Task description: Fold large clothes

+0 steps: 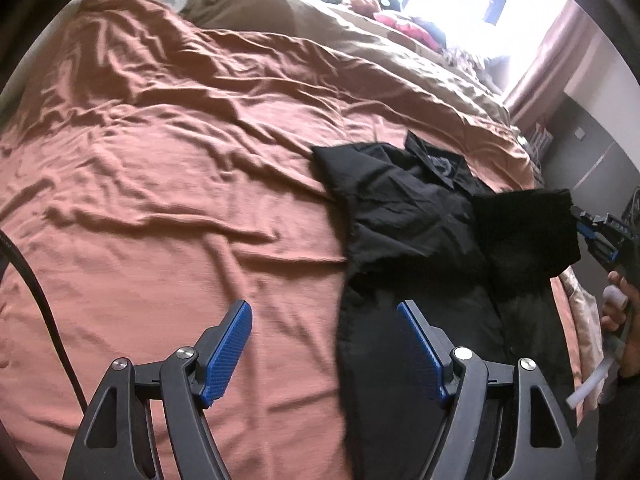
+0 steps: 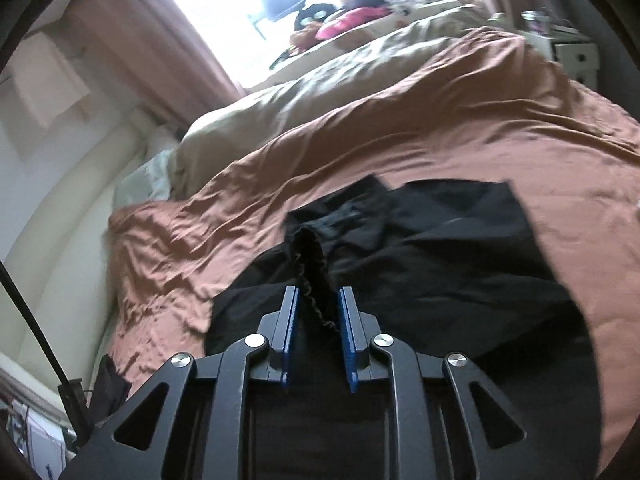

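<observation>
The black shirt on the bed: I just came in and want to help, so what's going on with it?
A person is folding a black collared shirt on the rust-coloured bedspread, with a claw in each hand. The right claw is pinched on a bunched edge of the shirt's fabric and lifts that part up. The left claw is open and holds nothing, hovering at the shirt's lower edge. The shirt lies crumpled and only partly folded.

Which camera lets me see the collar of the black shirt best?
The left wrist view: the collar of the black shirt lies sharp and unblocked there. In the right wrist view the collar is blurry, just past the sleeve edge the right gripper pinches.
</observation>
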